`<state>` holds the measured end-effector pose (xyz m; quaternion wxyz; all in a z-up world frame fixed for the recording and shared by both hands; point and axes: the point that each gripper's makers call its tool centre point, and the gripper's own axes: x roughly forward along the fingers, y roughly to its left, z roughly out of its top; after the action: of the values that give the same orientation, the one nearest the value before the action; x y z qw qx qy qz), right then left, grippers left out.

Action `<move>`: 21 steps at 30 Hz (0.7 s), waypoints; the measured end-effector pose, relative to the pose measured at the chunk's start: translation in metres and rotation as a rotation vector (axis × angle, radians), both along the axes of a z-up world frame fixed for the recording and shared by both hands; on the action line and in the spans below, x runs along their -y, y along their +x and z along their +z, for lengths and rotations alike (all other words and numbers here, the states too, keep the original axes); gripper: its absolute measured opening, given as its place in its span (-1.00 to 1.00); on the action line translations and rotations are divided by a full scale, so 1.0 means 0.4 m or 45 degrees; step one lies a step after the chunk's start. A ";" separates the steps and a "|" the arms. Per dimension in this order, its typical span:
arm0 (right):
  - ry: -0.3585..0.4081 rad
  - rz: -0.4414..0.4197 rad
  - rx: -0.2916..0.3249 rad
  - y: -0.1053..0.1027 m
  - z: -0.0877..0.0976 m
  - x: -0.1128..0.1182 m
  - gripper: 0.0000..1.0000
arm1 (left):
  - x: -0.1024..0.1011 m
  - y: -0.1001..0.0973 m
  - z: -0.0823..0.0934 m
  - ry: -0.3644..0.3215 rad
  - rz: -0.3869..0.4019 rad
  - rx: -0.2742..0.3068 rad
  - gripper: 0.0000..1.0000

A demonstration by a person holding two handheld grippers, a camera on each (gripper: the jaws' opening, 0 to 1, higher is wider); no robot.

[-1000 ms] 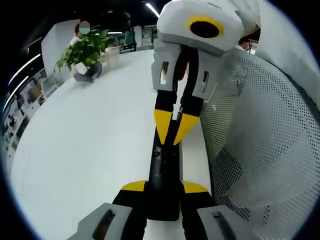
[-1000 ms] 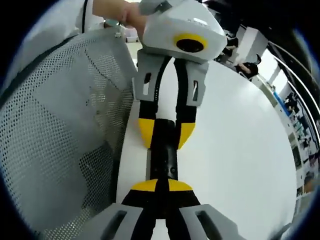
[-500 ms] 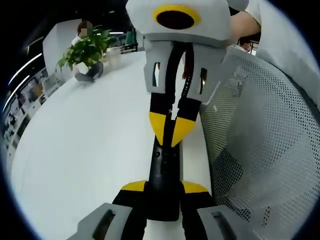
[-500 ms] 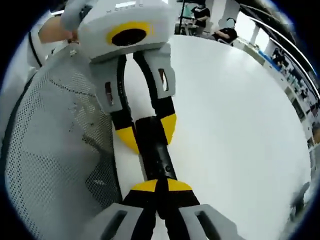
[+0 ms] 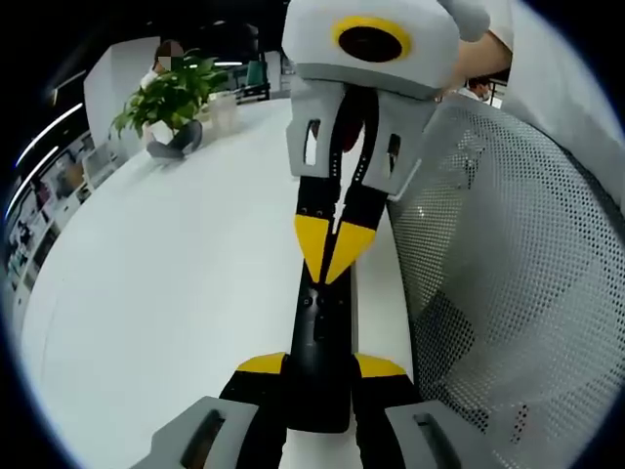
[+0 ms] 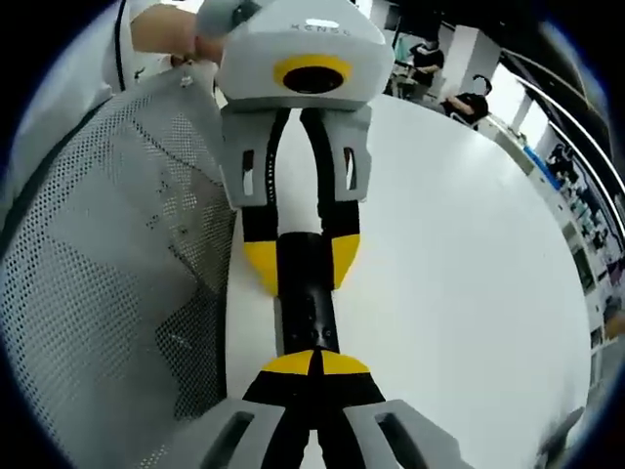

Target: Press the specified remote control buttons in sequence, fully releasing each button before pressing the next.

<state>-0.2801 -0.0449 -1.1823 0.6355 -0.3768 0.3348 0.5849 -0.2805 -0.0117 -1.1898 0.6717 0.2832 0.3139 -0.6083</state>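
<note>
A slim black remote control (image 5: 319,332) lies lengthwise over the white table's edge. My left gripper (image 5: 320,366) is shut on its near end, one yellow tip on each side. My right gripper (image 5: 332,256) comes down from the top of the left gripper view. Its yellow tips are shut together and point at the remote's far buttons; I cannot tell if they touch. In the right gripper view, the shut right gripper (image 6: 314,363) sits over the remote (image 6: 305,305), and the left gripper (image 6: 301,262) clamps the far end.
A grey mesh chair back (image 5: 508,293) stands close beside the table edge and is also in the right gripper view (image 6: 107,274). The white table (image 5: 176,283) stretches away, with a potted plant (image 5: 166,98) at its far end. A hand (image 6: 171,29) holds the left gripper.
The right gripper has tilted and swung above the remote while its shut tips stayed over about the same spot. The left gripper has kept its hold and the remote has not moved.
</note>
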 end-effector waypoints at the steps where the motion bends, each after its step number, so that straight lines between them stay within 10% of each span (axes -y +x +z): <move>1: -0.003 0.006 -0.003 0.000 0.000 0.000 -1.00 | 0.000 0.000 0.000 0.000 0.000 -0.001 -0.51; 11: -0.211 0.173 0.053 0.000 -0.010 -0.006 -1.00 | 0.001 0.001 0.000 0.003 0.033 -0.005 -0.51; 21: -0.022 0.018 -0.123 0.002 -0.001 0.004 -1.00 | -0.004 0.002 0.001 -0.057 0.044 -0.004 -0.50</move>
<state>-0.2792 -0.0463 -1.1828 0.6114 -0.3559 0.3674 0.6038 -0.2798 -0.0099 -1.1893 0.6879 0.2617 0.3059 -0.6039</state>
